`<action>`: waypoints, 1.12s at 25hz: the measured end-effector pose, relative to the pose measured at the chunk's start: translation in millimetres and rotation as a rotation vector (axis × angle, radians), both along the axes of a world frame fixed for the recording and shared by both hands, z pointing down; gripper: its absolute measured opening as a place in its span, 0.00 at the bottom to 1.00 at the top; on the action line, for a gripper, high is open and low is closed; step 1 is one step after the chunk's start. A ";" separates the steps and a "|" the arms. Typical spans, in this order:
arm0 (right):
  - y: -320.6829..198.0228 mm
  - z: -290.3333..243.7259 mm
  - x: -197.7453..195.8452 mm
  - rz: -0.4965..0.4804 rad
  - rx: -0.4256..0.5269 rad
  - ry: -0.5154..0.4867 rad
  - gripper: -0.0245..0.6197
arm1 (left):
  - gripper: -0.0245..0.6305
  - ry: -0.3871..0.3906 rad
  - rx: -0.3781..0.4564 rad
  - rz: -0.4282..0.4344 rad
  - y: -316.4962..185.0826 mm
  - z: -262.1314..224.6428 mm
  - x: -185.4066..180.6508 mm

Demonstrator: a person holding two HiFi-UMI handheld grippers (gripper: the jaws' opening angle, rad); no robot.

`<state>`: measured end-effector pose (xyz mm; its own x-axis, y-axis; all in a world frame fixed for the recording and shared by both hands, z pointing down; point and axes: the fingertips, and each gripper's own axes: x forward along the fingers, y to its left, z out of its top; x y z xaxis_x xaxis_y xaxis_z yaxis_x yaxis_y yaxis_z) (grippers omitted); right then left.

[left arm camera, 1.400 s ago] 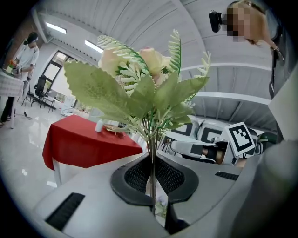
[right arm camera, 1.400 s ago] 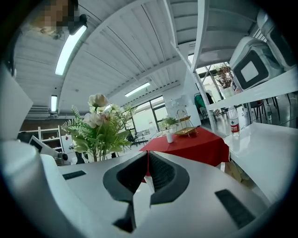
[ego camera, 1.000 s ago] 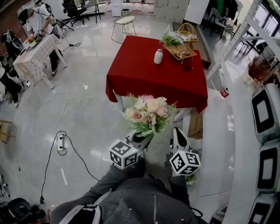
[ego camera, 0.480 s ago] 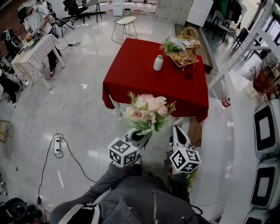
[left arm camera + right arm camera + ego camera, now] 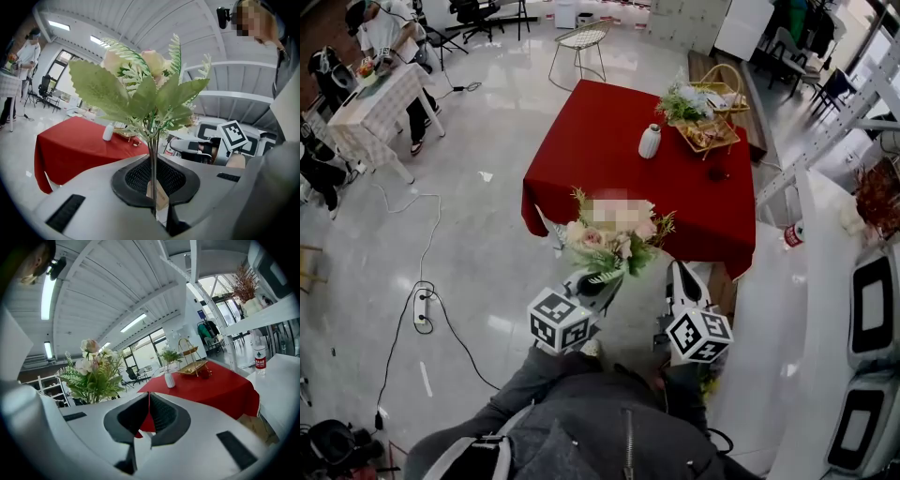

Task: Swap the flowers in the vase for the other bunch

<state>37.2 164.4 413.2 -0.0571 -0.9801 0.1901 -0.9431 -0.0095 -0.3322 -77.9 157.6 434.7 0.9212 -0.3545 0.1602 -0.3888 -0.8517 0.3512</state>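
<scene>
Two tongs are in my hands, and the biggest thing ahead is the square table under a red cloth (image 5: 619, 178), which I take as my landmark. On my near side of it, well apart from its edge, rides the bunch of pink and cream artificial flowers with green fern leaves (image 5: 609, 246). My left gripper (image 5: 602, 283) is pinching its thin bundled stems (image 5: 152, 159) low down, the jaws closed onto them with the heads standing up above. My right gripper (image 5: 678, 274) is pressed together on nothing, just beside the left one and equally short of the table.

At the table's far right corner stands a gold wire basket tray (image 5: 712, 131) with a bunch of green and pale flowers (image 5: 680, 101) lying in it. Near it, toward the table's middle, is the small white ceramic vase (image 5: 649, 142); from above its mouth looks bare.

Smallest is a tan paper tag (image 5: 157, 194) on the stems between my left jaws.

What worries me: the bunch is top-heavy and gripped only at the stems, so it could pivot or slip out. The leaves may hide the vase mouth as I lower it, and a sideways push on that narrow vase could topple it unless my free right tongs steady it.
</scene>
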 end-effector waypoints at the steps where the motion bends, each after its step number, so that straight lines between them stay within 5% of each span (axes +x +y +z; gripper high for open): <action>1: -0.9 1.8 -0.1 0.002 -0.001 -0.003 0.06 | 0.07 -0.002 -0.003 0.000 -0.9 1.9 -0.6; 16: -0.2 20.4 -7.6 -0.027 -0.042 -0.011 0.06 | 0.07 -0.020 -0.039 -0.025 0.3 15.3 -15.1; 28: -55.3 21.9 3.6 -0.073 -0.037 -0.045 0.06 | 0.07 -0.032 -0.023 -0.070 -47.5 15.0 -0.4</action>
